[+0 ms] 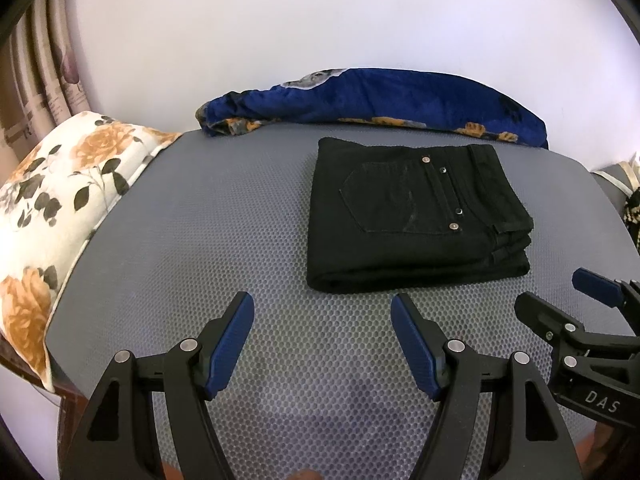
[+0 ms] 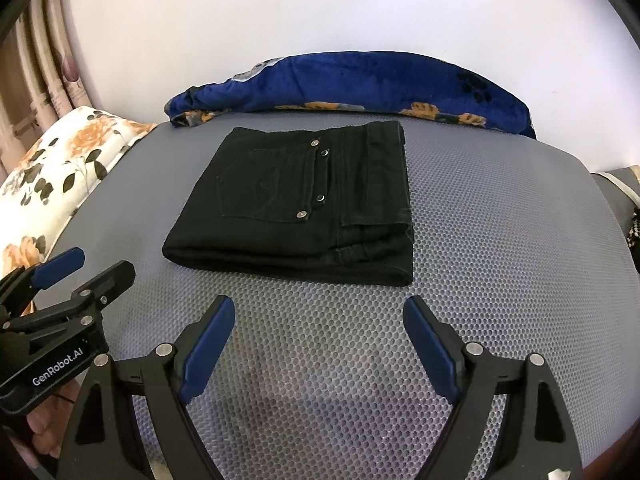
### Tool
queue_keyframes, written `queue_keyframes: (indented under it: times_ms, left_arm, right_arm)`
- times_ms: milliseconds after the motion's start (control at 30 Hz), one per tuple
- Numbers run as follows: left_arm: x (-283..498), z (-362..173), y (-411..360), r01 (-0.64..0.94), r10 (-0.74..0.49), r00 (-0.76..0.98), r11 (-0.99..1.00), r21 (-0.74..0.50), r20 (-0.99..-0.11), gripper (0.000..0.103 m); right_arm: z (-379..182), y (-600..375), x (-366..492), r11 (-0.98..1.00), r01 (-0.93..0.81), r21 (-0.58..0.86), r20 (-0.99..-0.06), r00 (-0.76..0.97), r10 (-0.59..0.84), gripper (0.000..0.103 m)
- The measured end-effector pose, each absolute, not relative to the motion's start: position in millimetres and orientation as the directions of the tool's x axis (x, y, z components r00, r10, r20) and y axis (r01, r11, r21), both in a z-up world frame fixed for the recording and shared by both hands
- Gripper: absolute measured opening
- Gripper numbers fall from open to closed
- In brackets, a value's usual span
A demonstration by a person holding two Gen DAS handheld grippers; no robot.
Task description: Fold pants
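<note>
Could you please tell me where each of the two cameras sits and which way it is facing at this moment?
Left wrist view: rides the left gripper, looking forward and down over its open blue-padded fingers at the folded black denim pants on the grey honeycomb mat; the right gripper shows at right.
Right wrist view: rides the right gripper, fingers open, aimed likewise at the pants; the left gripper shows at left.
Shared: pants, mat, blue plush blanket, floral cream pillow, white wall.

Home bedroom: grey honeycomb-textured mat [image 1: 224, 216] over a bed, floral pillow [image 1: 52, 208] at nine o'clock, blue plush blanket [image 1: 380, 96] at twelve, patterned curtains [image 1: 44, 68] at ten, plain white wall behind.
</note>
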State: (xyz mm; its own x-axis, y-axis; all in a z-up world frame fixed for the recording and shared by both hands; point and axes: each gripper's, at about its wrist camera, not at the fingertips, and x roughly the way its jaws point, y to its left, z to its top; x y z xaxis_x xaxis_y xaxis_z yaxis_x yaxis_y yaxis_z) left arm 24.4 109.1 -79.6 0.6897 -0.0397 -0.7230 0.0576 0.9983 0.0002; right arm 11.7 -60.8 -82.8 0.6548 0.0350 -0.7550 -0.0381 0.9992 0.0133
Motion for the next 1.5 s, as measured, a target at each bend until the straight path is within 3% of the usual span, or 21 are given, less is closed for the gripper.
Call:
queue_keyframes:
  times_ms: [1500]
  left_arm:
    - [26,-92,102,0.088,-0.041,0.672,0.996,0.025,-0.739,0.071]
  right_arm:
    - [-97,-66,14,0.999,-0.025,0.037,-0.782,0.622,0.045,0.084]
